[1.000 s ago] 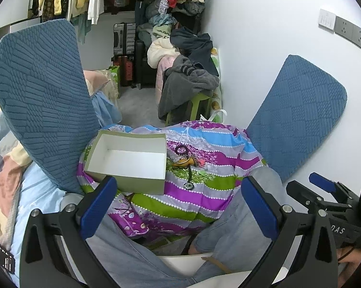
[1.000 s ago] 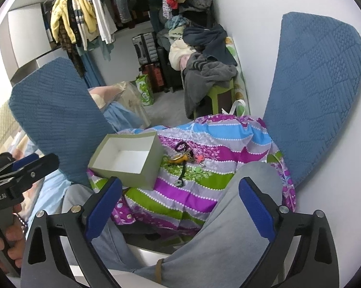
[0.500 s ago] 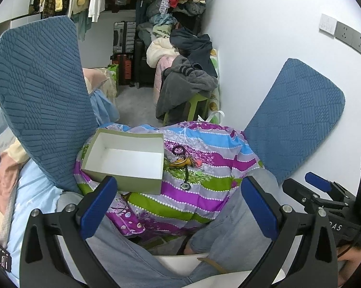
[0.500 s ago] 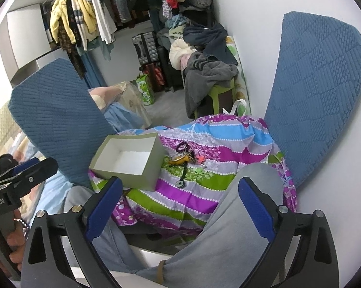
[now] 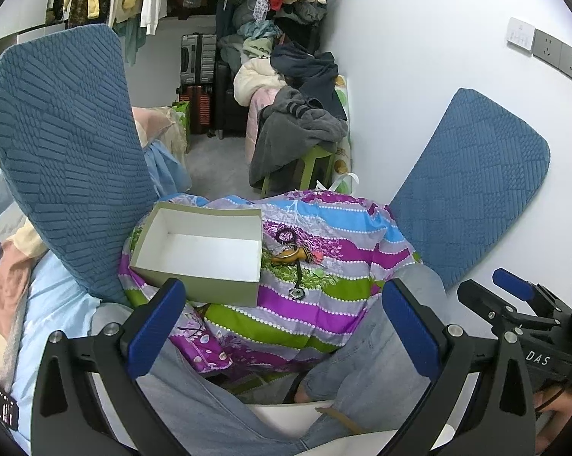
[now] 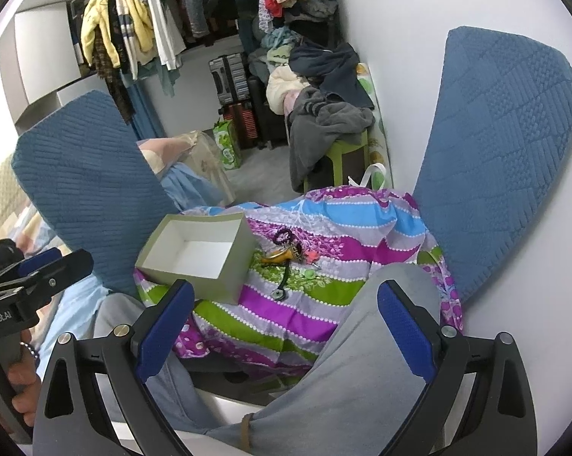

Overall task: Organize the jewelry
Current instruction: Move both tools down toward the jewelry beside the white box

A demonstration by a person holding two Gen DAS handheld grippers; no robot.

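Observation:
An open, empty grey-green box (image 5: 202, 250) (image 6: 198, 254) with a white inside sits on a striped, colourful cloth (image 5: 324, 304) (image 6: 324, 304). Right of it lies a small heap of jewelry: a dark beaded ring (image 5: 285, 235) (image 6: 283, 235), a golden-brown piece (image 5: 290, 254) (image 6: 282, 256), a black cord with a round pendant (image 5: 297, 292) (image 6: 279, 293). My left gripper (image 5: 282, 326) is open and empty, held back from the cloth. My right gripper (image 6: 284, 323) is open and empty too, also held back.
Two blue quilted cushions (image 5: 65, 152) (image 5: 472, 197) stand at either side of the cloth. The person's grey-trousered knees (image 6: 362, 361) lie below the grippers. A white wall is to the right. Piled clothes on a green stool (image 5: 305, 129), suitcases and a clothes rail stand behind.
Both views have shifted only slightly; the box and jewelry sit a little lower and closer in the left wrist view. Both grippers stay open and empty.

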